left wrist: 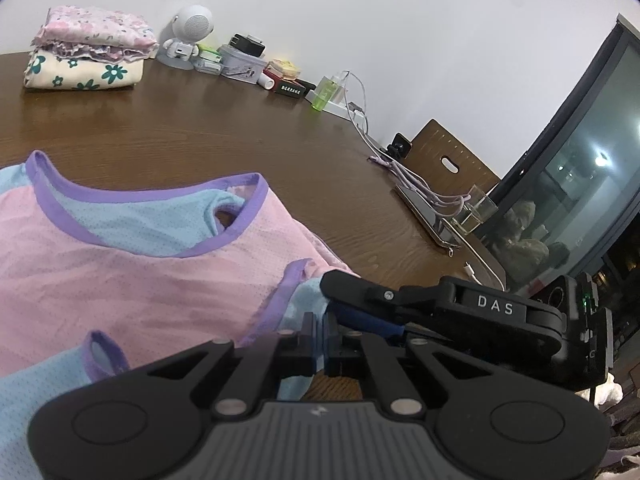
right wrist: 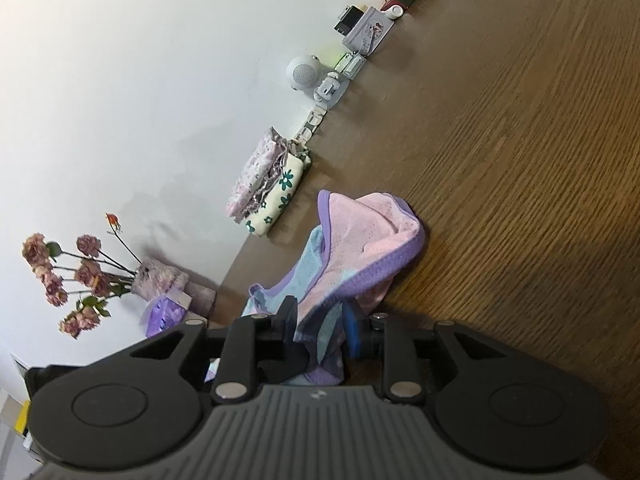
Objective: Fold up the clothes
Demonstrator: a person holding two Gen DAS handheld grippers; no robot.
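Note:
A pink and light-blue mesh top with purple trim lies crumpled on the brown wooden table. My left gripper is shut on a light-blue fold of its near edge. The right gripper comes in from the right, its fingertips at the same corner of the top. In the right wrist view the top bunches up just ahead of my right gripper. Its jaws stand apart, with a hanging blue and purple fold loose between them.
A stack of folded floral clothes sits at the table's far edge by the wall, beside a white robot-shaped speaker and small boxes. A glass, cables and a chair are on the right. A vase of dried flowers stands by the wall.

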